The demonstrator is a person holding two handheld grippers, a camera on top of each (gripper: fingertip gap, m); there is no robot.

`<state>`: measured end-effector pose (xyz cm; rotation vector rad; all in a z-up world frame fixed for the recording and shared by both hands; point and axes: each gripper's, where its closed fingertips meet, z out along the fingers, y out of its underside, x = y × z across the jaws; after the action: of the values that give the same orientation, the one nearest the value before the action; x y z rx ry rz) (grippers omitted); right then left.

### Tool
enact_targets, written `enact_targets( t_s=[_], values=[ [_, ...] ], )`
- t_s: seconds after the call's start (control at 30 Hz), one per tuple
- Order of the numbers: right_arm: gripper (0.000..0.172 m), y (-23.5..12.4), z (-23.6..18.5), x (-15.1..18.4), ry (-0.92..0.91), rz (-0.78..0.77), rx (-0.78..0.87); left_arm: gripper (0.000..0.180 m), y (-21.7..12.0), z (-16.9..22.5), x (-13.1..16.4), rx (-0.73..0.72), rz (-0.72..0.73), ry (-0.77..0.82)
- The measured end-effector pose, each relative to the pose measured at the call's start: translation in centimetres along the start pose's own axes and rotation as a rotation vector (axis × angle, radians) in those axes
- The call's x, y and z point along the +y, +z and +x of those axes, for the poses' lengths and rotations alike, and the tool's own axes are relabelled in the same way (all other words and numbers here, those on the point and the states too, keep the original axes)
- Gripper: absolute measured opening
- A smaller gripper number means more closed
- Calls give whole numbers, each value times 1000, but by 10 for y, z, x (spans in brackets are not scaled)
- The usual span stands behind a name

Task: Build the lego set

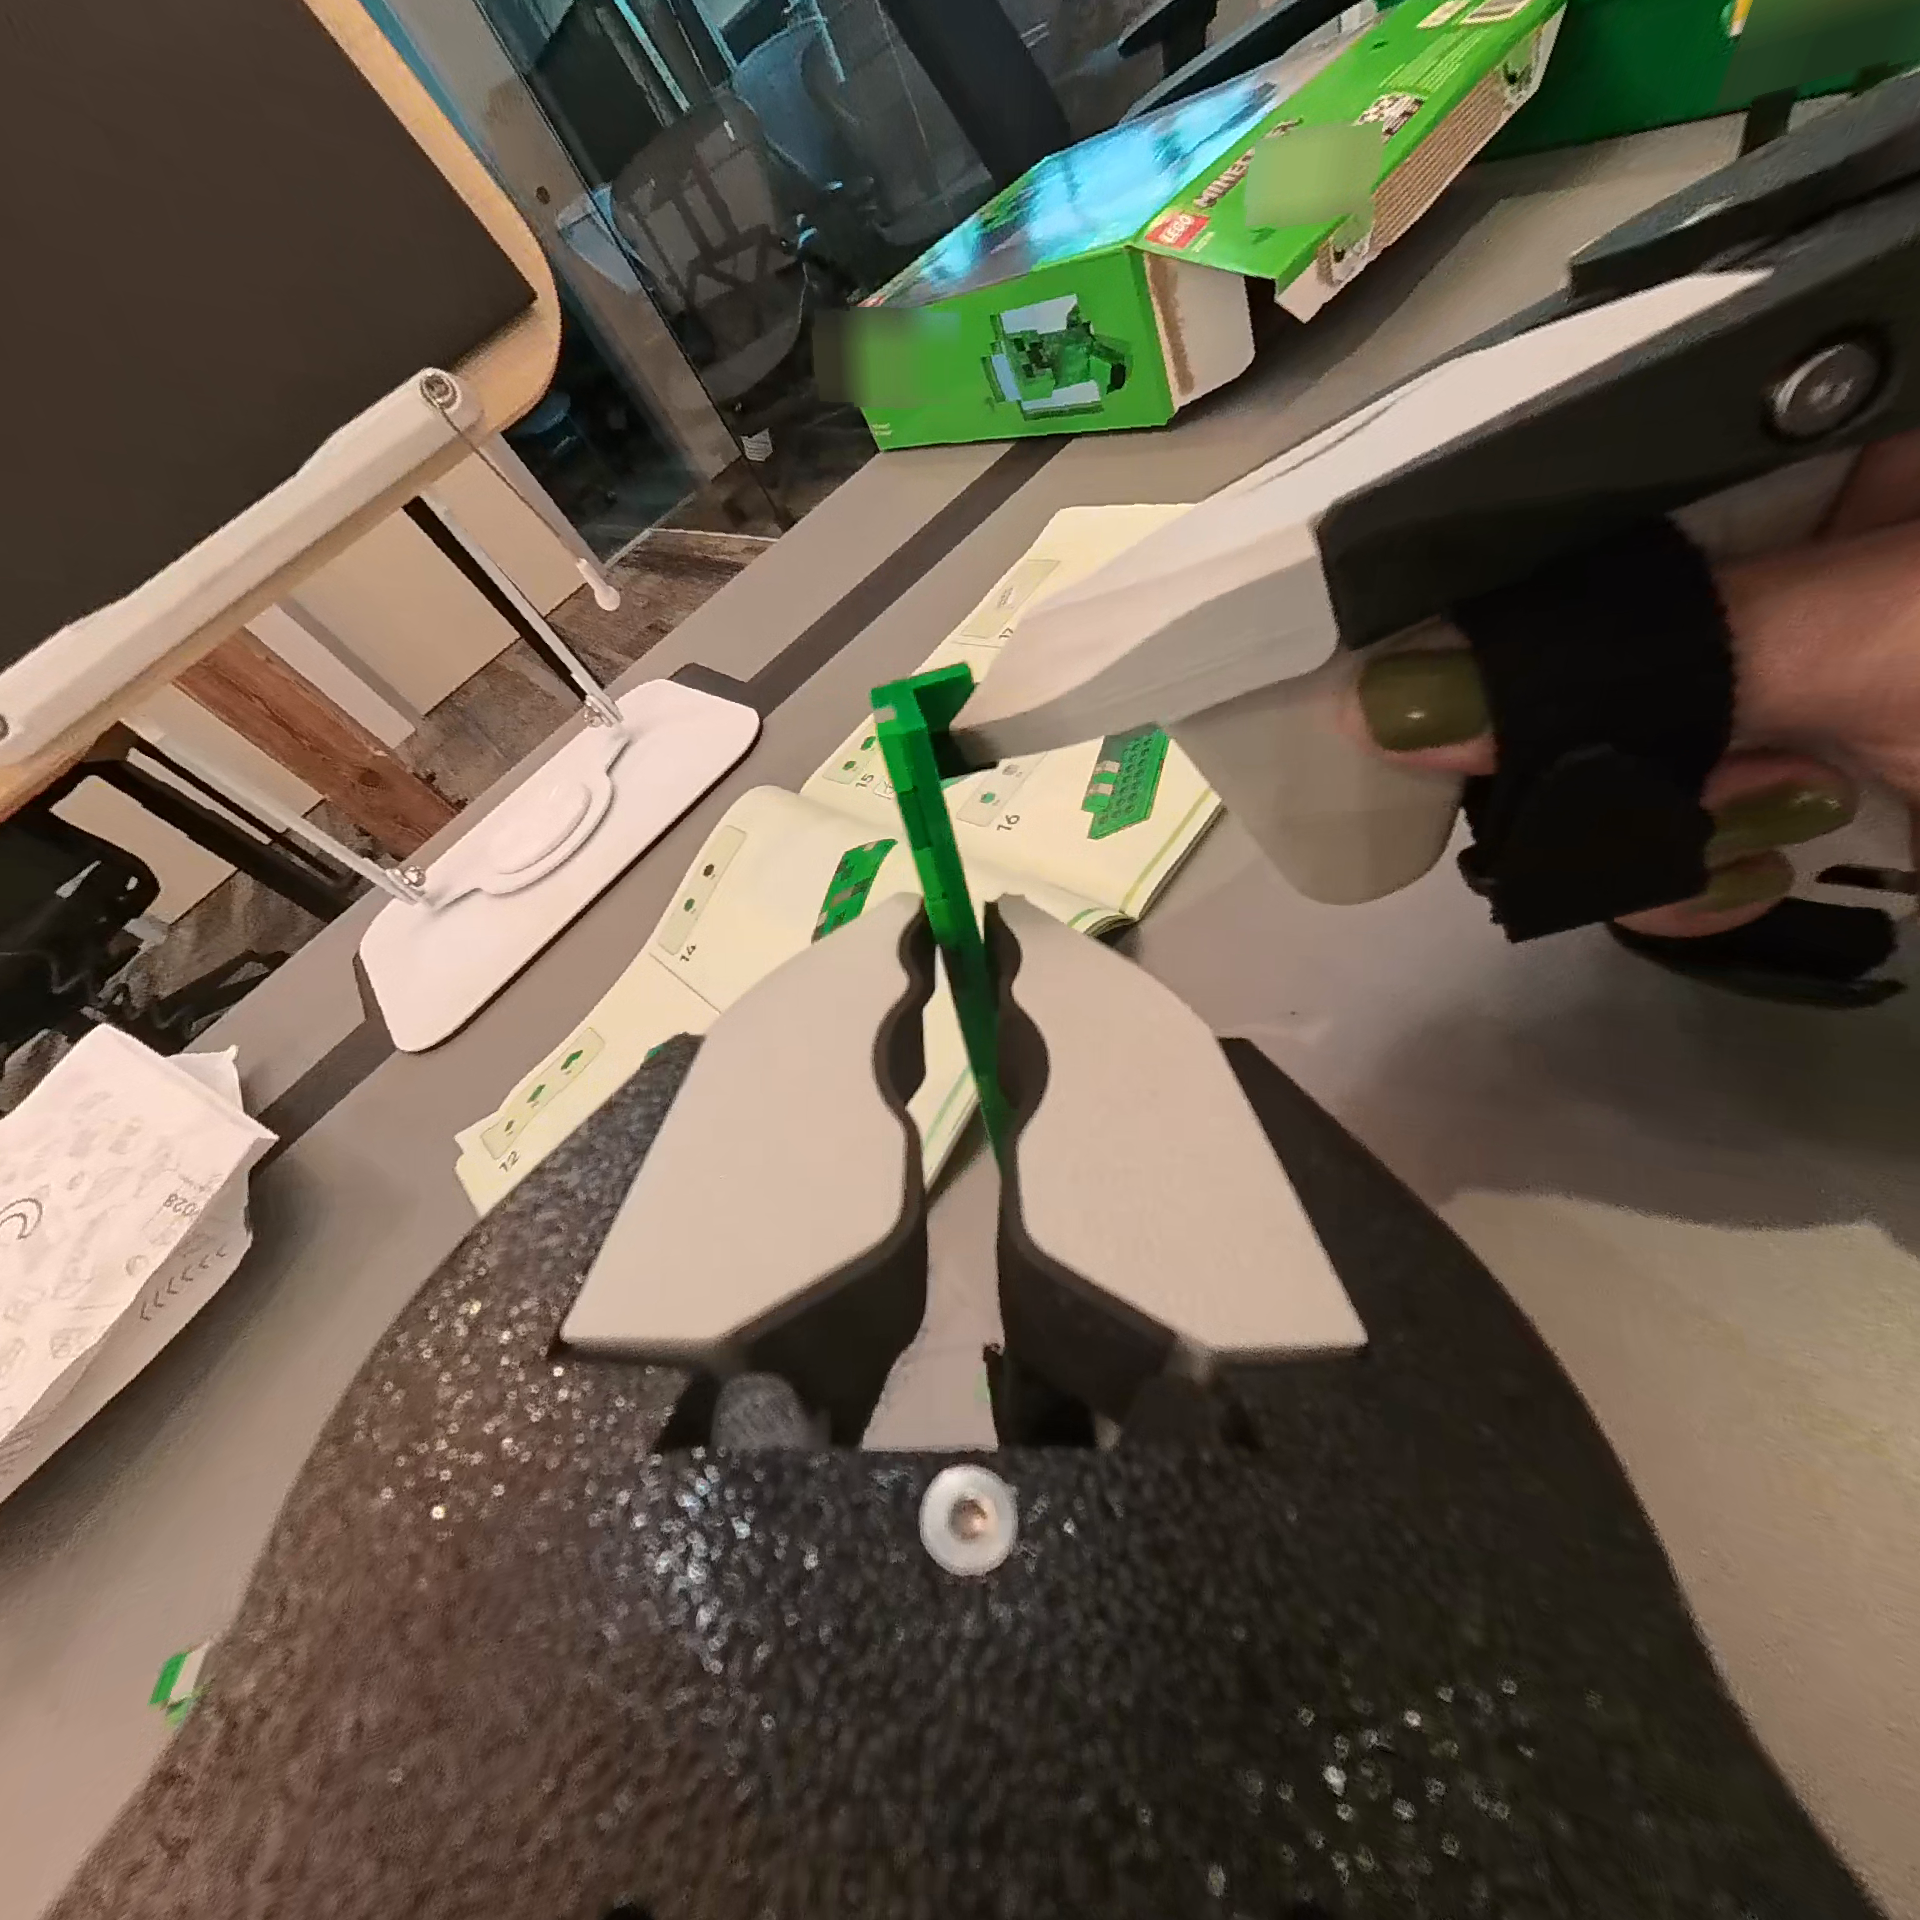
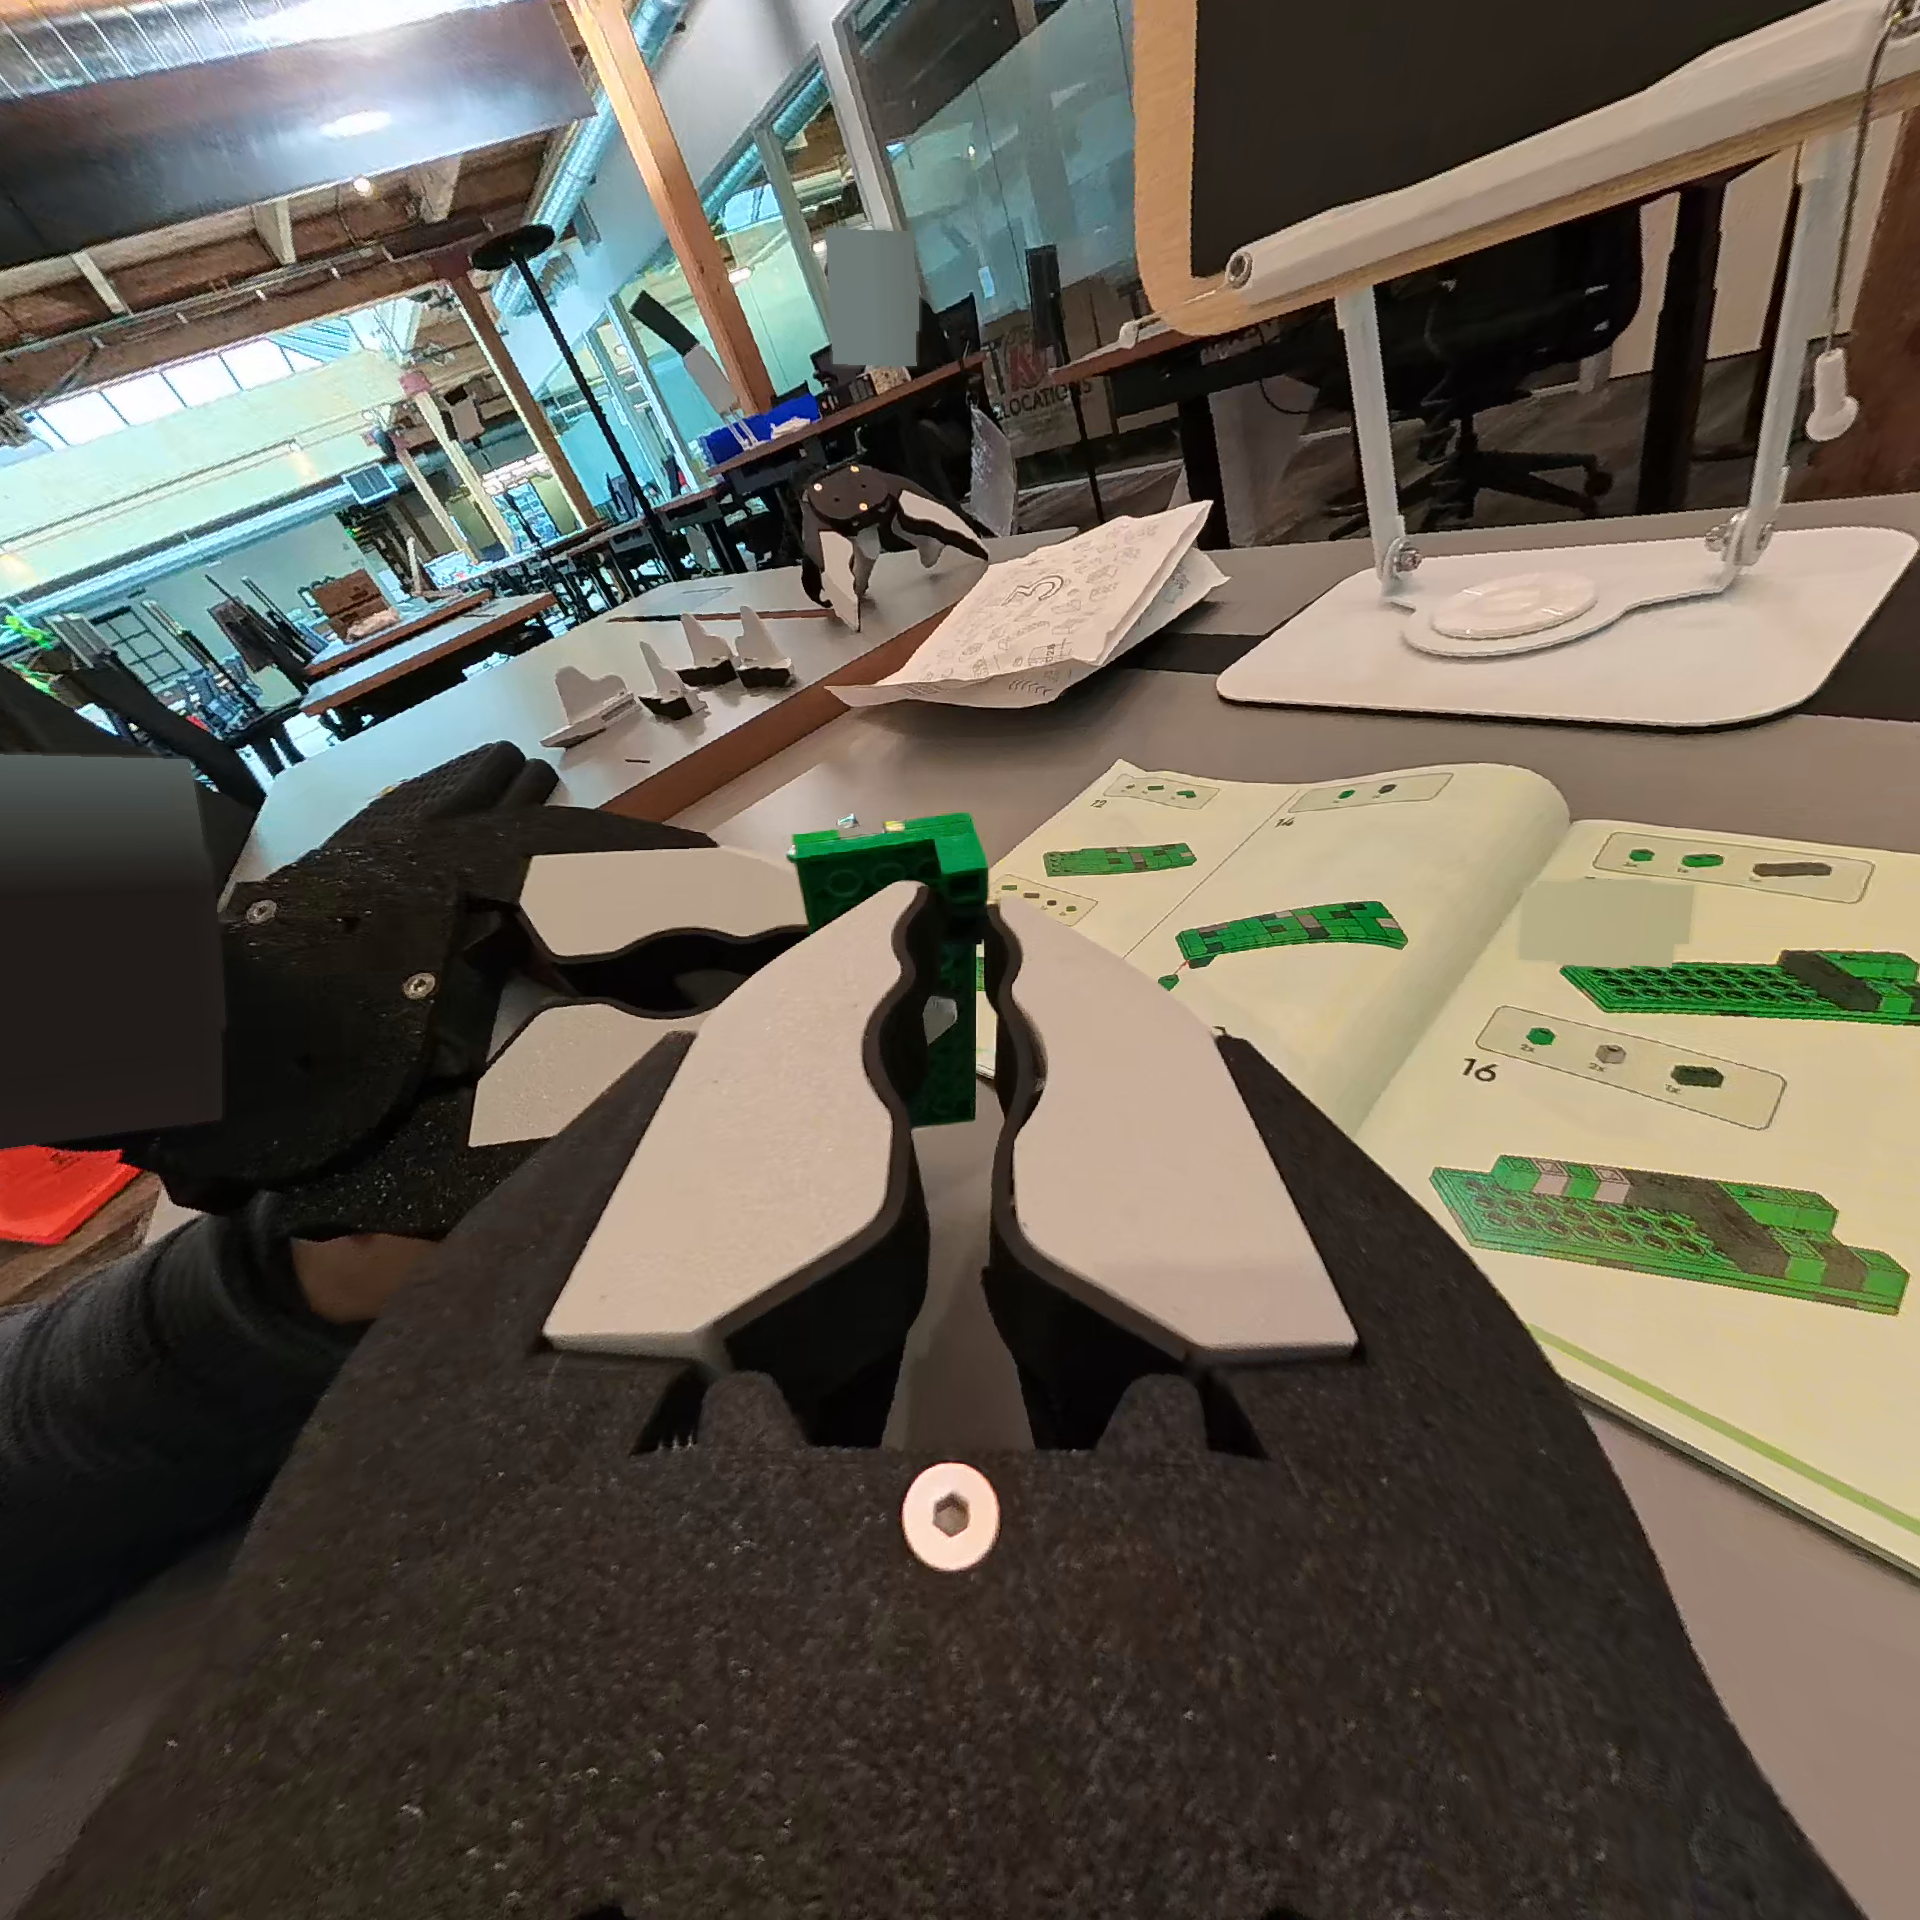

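left tongs (image 1: 961, 920): clamped on green brick plate (image 1: 940, 883), frame centre | right tongs (image 2: 951, 914): gripping plate's far end | below: open booklet (image 2: 1455, 997) on counter (image 1: 1455, 1143)

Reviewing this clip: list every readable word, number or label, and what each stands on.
I do not copy out writing, so here are the things that bear it:
Green toy box: brand and title print, partly masked.
Open instruction booklet: step numbers beside the build pictures.
White paper bag: printed drawings and small marks.
Distant sign: too blurred to read.
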<state>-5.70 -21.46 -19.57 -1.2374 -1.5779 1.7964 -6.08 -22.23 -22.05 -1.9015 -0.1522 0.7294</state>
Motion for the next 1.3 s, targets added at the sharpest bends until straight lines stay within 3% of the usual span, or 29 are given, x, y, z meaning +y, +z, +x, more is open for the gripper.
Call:
enact_targets(
  t_s=[0.03, 0.53, 1.3],
  values=[
    [8, 0, 0, 0, -8, 3, 4, 8, 0, 0, 0, 4, 1, -1],
    [8, 1, 1, 1, -16, 16, -3, 9, 1, 1, 1, -9, -7, 32],
    [9, 0, -6, -11, -155, 108, 47, 5, -3, 0, -9, 46, 100, -177]
  ],
)
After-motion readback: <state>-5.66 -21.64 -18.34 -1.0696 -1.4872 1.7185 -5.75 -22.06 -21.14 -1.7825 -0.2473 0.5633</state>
